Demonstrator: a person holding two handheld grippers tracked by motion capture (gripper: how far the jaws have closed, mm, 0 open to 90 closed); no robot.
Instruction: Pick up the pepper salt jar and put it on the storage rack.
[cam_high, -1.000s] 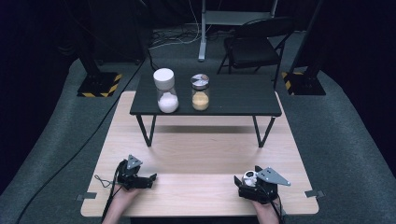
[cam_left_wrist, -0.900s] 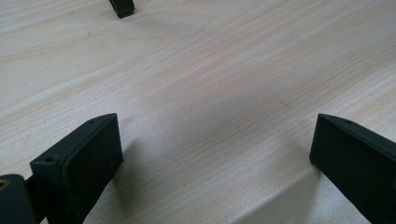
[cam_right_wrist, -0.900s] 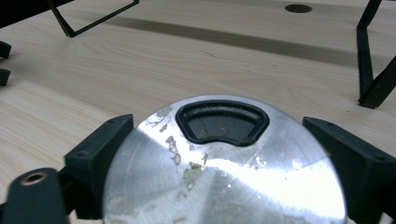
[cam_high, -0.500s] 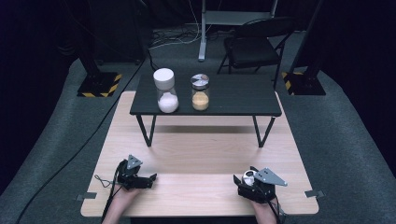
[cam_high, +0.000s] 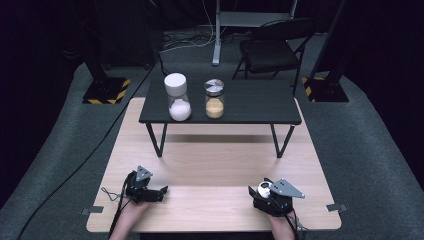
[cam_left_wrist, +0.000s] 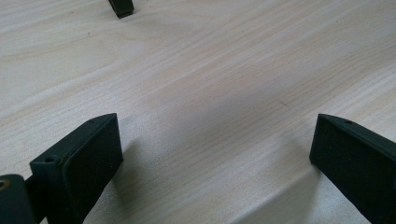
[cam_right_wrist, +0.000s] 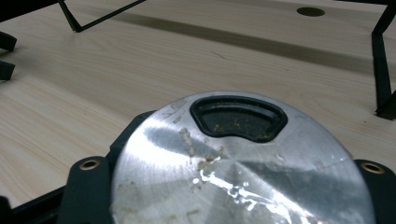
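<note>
Gripping stage: right gripper (cam_high: 260, 192) has just been closing its jaws, and a round metal shaker lid (cam_right_wrist: 243, 163) sits between them, pads against its rim on both sides as the right gripper view shows it.
Lid position: directly ahead of the right gripper's own camera, at the near edge of the wooden table (cam_high: 215, 165); in the high view it is the pale disc (cam_high: 264, 188) at that gripper's front.
Lid detail: brushed metal face, one dark pour opening with yellow crumbs in it, dried smears across the top.
Left gripper (cam_high: 159, 191): jaws wide apart, bare wood between them, holding nothing, resting on the table well apart from the right one.
Jars: white-capped jar (cam_high: 177, 96) and silver-topped jar (cam_high: 214, 98) stand side by side on the small black table (cam_high: 260, 102), far ahead of both grippers, untouched.
Done, by my reading: lid grasped.
Left, by my reading: lifting it and carrying it wherever it belongs, possibly to a jar; destination unclear.
</note>
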